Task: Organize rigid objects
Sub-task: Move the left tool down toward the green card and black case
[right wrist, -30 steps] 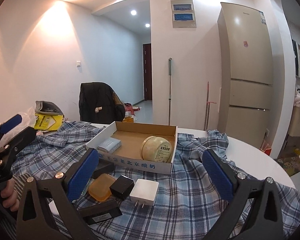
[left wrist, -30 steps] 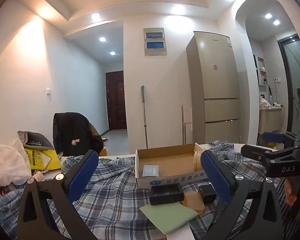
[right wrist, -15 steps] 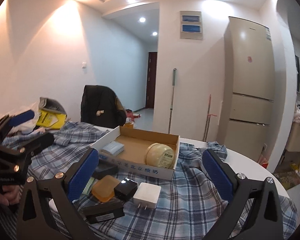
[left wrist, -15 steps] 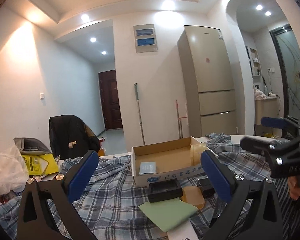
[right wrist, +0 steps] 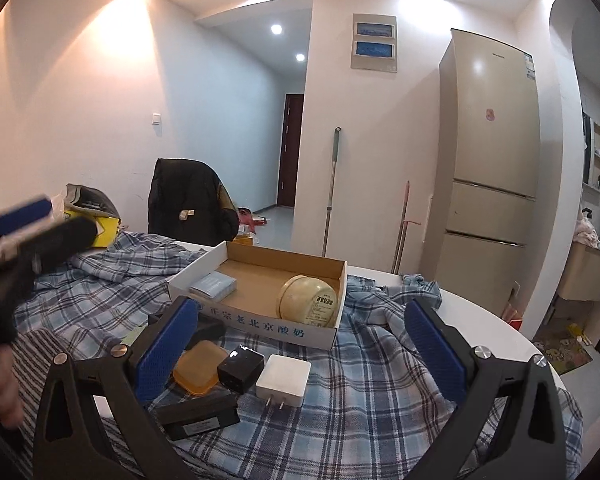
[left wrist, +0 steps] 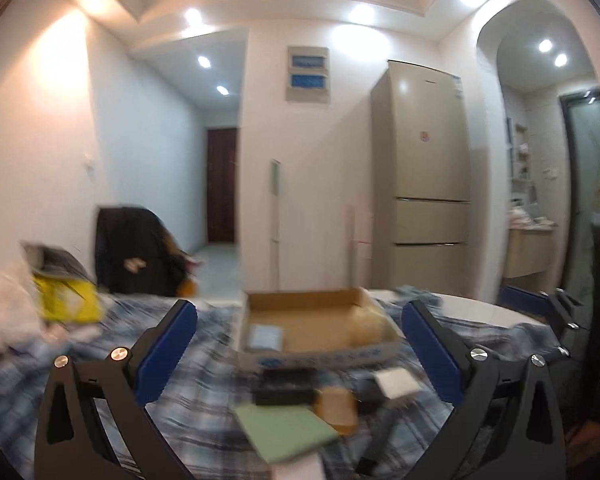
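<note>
A shallow cardboard box sits on a plaid cloth; it holds a round yellow tin and a small pale packet. In front lie a white charger, a black charger, an amber block and a black bar. My right gripper is open and empty above them. In the blurred left wrist view my left gripper is open and empty over the box, a green pad and the amber block.
A round white table carries the cloth. A chair with a dark jacket stands behind, and a yellow bag lies at the left. A fridge and a mop stand by the far wall.
Both grippers have shifted and tilted; the left view is now motion-blurred and looks more down at the box. Nothing was taken hold of.
</note>
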